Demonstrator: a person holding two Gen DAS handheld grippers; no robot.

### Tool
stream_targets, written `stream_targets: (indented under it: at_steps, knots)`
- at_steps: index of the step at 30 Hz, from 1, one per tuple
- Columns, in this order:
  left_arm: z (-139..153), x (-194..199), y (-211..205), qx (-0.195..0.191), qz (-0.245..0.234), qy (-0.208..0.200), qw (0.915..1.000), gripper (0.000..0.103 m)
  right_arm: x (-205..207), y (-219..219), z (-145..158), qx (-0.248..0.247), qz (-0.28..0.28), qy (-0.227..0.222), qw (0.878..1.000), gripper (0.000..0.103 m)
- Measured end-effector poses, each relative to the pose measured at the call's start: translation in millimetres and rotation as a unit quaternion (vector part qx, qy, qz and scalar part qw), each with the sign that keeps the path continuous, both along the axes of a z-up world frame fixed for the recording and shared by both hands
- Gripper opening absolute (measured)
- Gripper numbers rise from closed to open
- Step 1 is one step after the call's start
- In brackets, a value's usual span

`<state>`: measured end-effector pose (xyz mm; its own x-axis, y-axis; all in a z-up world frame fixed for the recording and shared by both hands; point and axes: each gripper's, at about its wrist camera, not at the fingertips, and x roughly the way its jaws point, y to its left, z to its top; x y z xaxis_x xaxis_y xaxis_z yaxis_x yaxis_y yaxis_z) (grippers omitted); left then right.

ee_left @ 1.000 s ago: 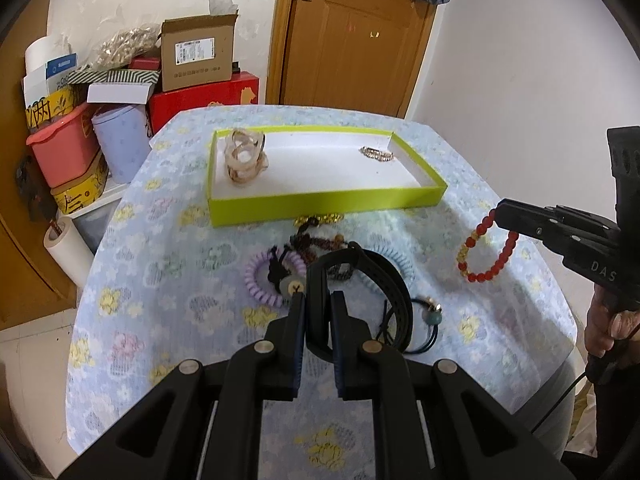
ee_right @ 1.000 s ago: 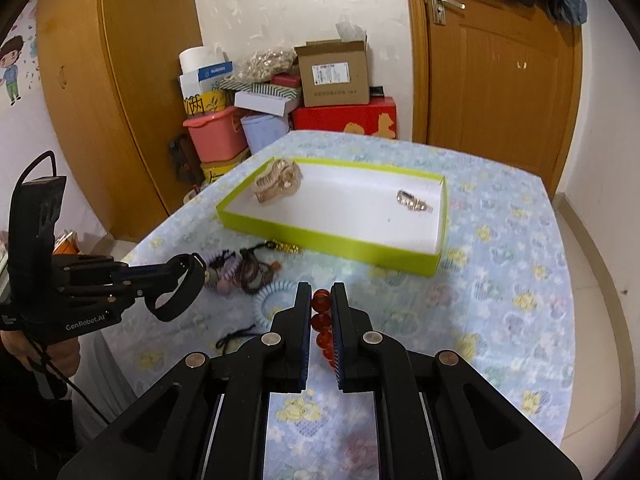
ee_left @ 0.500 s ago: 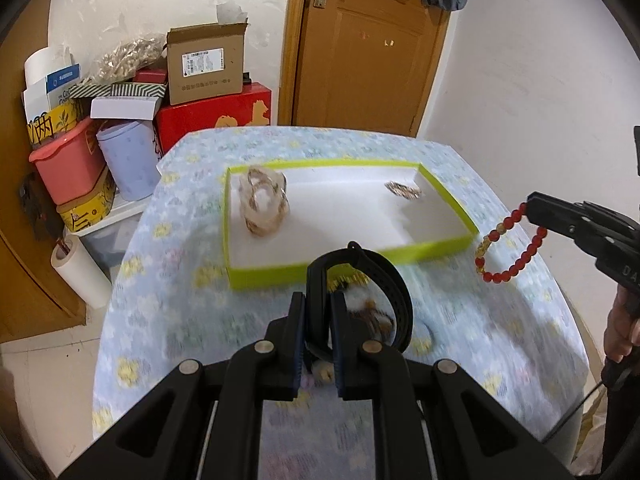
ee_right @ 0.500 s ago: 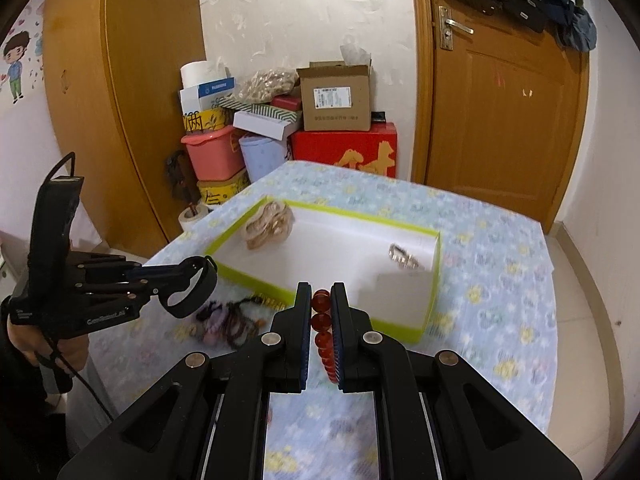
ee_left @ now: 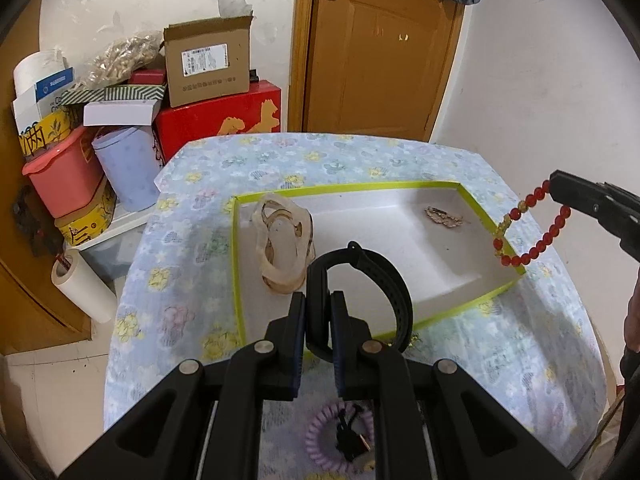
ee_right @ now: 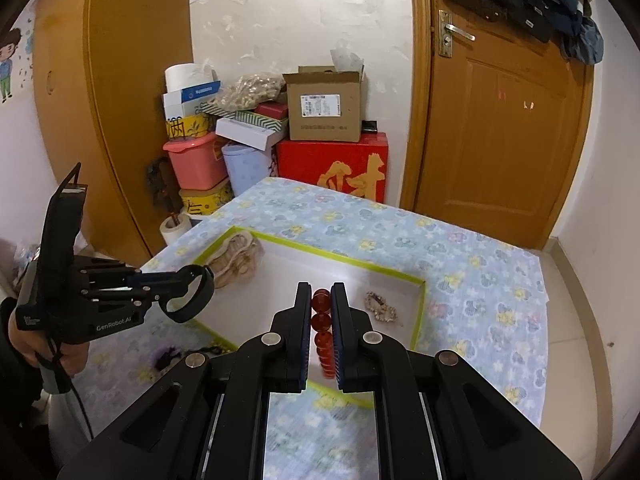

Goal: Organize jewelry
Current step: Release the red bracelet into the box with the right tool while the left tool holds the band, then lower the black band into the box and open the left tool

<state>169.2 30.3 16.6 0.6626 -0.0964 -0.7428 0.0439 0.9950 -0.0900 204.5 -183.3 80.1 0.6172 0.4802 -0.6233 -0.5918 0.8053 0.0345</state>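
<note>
A white tray with a lime-green rim (ee_left: pixel 239 280) (ee_right: pixel 328 256) lies on the flowered table. It holds a translucent beige hair claw (ee_left: pixel 282 254) (ee_right: pixel 236 260) and a small gold hair clip (ee_left: pixel 444 216) (ee_right: pixel 380 307). My left gripper (ee_left: pixel 318 300) (ee_right: pixel 196 276) is shut on a black wristband (ee_left: pixel 384 284) (ee_right: pixel 190 298) above the tray's near left part. My right gripper (ee_right: pixel 321 292) (ee_left: pixel 554 188) is shut on a red bead bracelet (ee_right: pixel 322 332) (ee_left: pixel 532 228), hanging above the tray's right rim.
A purple coil hair tie (ee_left: pixel 336 438) with dark pieces lies on the table near my left gripper, also in the right wrist view (ee_right: pixel 168 356). Boxes and tubs (ee_left: pixel 120 128) are stacked beyond the table's far left. A wooden door (ee_left: pixel 380 48) stands behind.
Both grippers have risen and moved forward from the loose jewelry toward the tray, each carrying its piece. They now hang over the tray.
</note>
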Motion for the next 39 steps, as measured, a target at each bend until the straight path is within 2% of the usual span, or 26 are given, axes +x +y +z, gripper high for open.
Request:
stream_targets:
  at_steps: [7, 16, 25, 36, 39]
  knots:
    - [-17.7, 19.0, -0.6, -0.004, -0.004, 0.023, 0.9997, 0.013, 21.9, 2.6, -22.3, -0.003, -0.007, 0.025, 1.0, 0.009]
    - [-29.5, 30.8, 0.2, 0.02, 0.005, 0.04, 0.999, 0.013, 37.4, -1.8, -51.4, -0.008, -0.017, 0.057, 0.998, 0.009]
    - [-41.3, 34.2, 4.2, 0.024, 0.014, 0.055, 0.9981, 0.013, 49.3, -15.5, -77.4, -0.019, -0.041, 0.083, 0.996, 0.01]
    - [-38.7, 27.3, -0.9, 0.03, 0.014, 0.04, 0.9986, 0.014, 53.6, -22.5, -94.6, -0.04, -0.059, 0.1, 0.992, 0.011]
    - [-36.3, 24.2, -2.1, 0.031, 0.011, 0.035, 0.9989, 0.018, 50.7, -23.2, -93.6, -0.042, -0.059, 0.097, 0.993, 0.018]
